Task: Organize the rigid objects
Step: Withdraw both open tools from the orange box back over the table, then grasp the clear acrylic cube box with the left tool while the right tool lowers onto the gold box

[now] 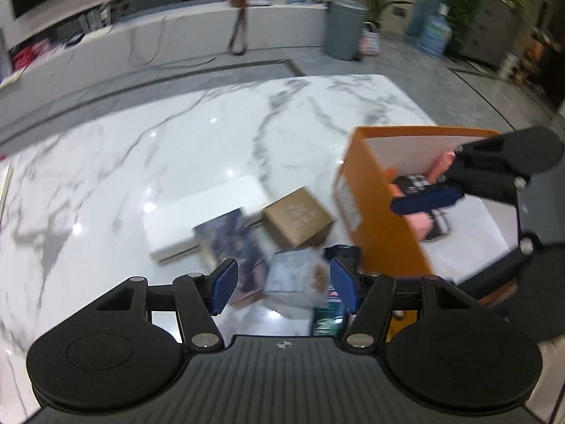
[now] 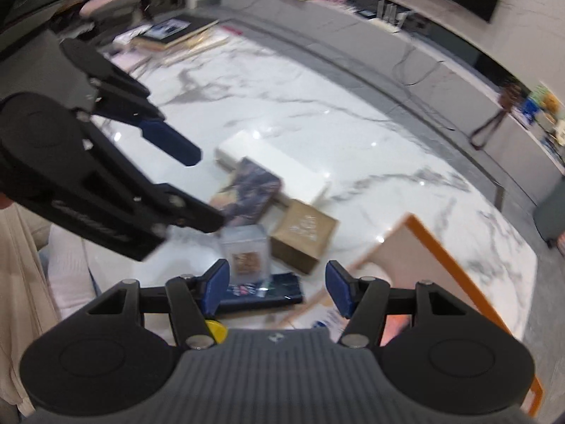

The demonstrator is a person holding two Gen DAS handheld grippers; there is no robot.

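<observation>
While both tongs [image 1: 282, 284] [image 2: 277, 288] gape empty, orange box [image 1: 381, 219] upright, tan carton [image 1: 298, 217] beside.

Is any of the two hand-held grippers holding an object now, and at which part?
No. The left hand-held gripper and the right hand-held gripper are both open, with nothing between their pads.
</observation>
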